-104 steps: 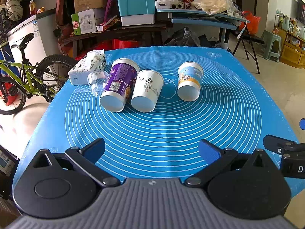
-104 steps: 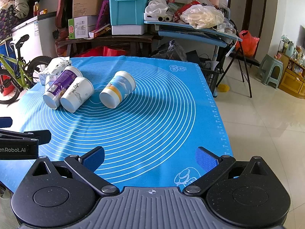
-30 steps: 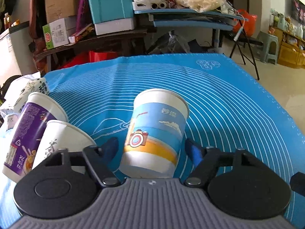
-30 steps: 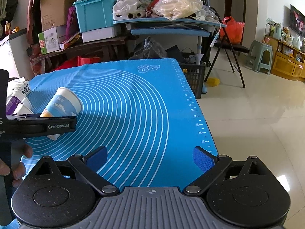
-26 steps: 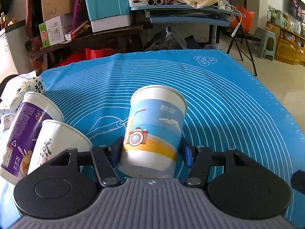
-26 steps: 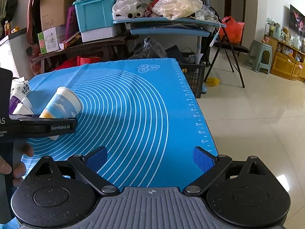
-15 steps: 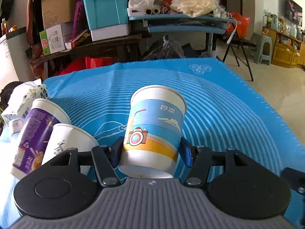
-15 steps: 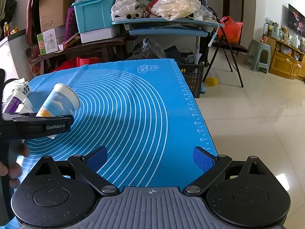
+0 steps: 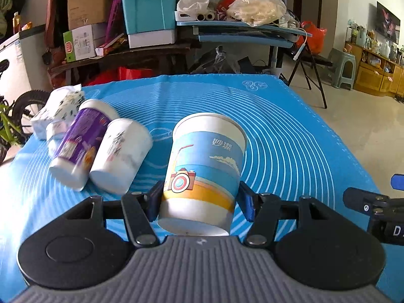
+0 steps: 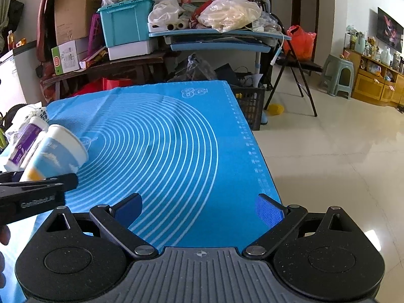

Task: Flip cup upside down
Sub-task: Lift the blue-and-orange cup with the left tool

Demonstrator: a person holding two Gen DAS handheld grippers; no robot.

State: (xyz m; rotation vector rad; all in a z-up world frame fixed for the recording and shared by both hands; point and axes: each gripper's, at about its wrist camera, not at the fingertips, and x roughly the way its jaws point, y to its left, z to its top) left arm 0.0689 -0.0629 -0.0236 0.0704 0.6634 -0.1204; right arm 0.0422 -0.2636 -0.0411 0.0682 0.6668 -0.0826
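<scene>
My left gripper (image 9: 200, 199) is shut on a paper cup with a blue, orange and camera print (image 9: 204, 171). It holds the cup near its base, lifted off the blue mat (image 9: 290, 136), tilted with the mouth pointing away. The same cup (image 10: 54, 155) shows at the left of the right wrist view, above the left gripper's arm. My right gripper (image 10: 199, 208) is open and empty over the mat's near right part.
A purple cup (image 9: 80, 144) and a white cup (image 9: 118, 156) lie on their sides at the left of the mat, next to a tissue pack (image 9: 58, 108). The mat's right edge (image 10: 255, 156) drops to the tiled floor. Cluttered shelves stand behind.
The left gripper closed on the camera-print cup and has lifted it off the mat, away from the two lying cups. The right gripper has stayed open and nearly still.
</scene>
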